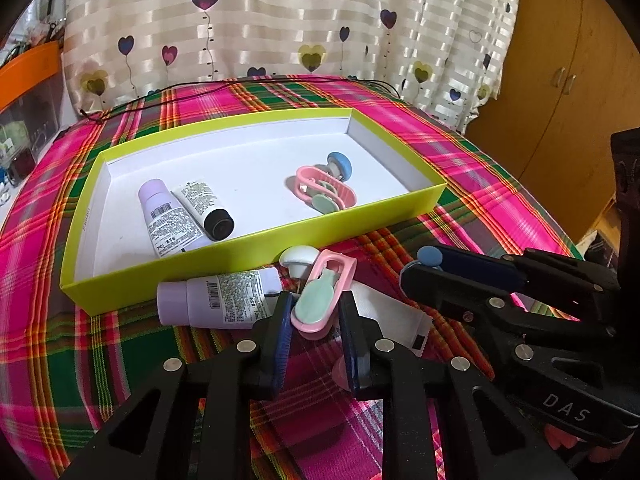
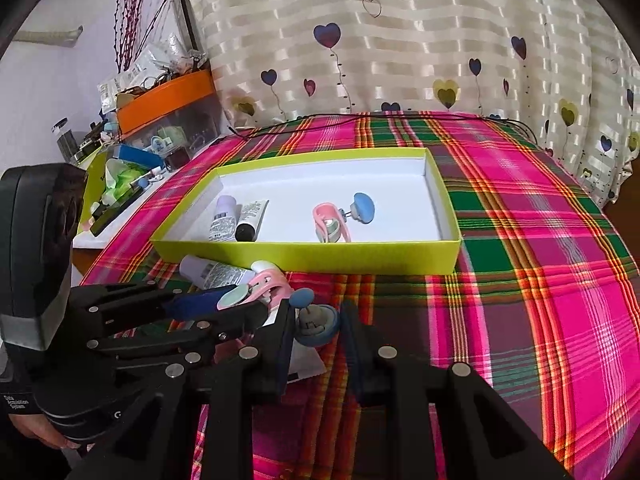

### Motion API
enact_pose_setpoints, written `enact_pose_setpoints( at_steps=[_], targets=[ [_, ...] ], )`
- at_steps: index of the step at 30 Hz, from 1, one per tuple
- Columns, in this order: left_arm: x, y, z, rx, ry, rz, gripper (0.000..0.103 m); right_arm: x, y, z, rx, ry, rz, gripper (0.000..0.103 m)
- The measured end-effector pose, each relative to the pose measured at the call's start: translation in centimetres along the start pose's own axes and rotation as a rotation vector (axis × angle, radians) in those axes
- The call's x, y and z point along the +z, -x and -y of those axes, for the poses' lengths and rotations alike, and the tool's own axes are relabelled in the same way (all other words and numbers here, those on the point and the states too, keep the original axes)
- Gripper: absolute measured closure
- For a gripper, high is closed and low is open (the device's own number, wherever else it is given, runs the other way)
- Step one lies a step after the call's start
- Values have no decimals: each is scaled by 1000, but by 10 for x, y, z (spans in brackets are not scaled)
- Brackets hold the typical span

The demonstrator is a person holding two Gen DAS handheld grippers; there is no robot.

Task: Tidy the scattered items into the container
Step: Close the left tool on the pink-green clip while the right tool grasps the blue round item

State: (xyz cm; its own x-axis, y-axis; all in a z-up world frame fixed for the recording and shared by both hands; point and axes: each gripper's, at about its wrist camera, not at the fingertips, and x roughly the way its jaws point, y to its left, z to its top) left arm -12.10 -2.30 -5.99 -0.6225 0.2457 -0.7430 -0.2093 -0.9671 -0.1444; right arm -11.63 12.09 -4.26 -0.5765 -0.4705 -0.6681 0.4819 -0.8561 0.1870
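While both tongs sit low over the plaid cloth, just in front of the near wall of the box: left gripper [image 1: 312, 312] pinching the pink plastic clip with mint-green pads [image 1: 320, 300] by its near end, pads pressed on both sides, white round knob [image 1: 298, 258] at the clip's far end nearly touching the box wall. Right gripper [image 2: 316, 322] closed around a small blue-rimmed round knob piece with a grey stem [image 2: 316, 324]; contact clear on the left pad, cannot tell on the right, so grip judged probable only. Just beside the left tongs, on the cloth: lilac squeeze tube with printed label [image 1: 216, 300], lying on its side against the outside of the box; flat white sachet-like tube [image 1: 396, 312] partly under both tongs. Further out: shallow lime-green cardboard box with white interior [image 1: 248, 256], already holding a second lilac tube [image 1: 168, 220], a white tube with black cap [image 1: 208, 208] and a second pink clip with blue knob [image 1: 326, 184]. Judged roughly half done: three items in, four still outside, two of those now in the tongs. Remaining: lift and carry over the wall, release, then the two tubes.
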Motion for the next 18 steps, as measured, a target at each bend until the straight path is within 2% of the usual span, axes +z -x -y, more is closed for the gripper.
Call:
enact_pose_setpoints(
  at_steps=[4, 8, 18],
  targets=[
    [0, 2, 0, 2, 3, 6, 80, 0, 3, 2, -8, -14, 16, 79],
    [0, 5, 2, 2, -7, 20, 85, 0, 5, 2, -15, -15, 29, 79],
    [-1, 12, 9, 13, -22, 38, 85, 1, 9, 4, -34, -18, 47, 79]
  ],
)
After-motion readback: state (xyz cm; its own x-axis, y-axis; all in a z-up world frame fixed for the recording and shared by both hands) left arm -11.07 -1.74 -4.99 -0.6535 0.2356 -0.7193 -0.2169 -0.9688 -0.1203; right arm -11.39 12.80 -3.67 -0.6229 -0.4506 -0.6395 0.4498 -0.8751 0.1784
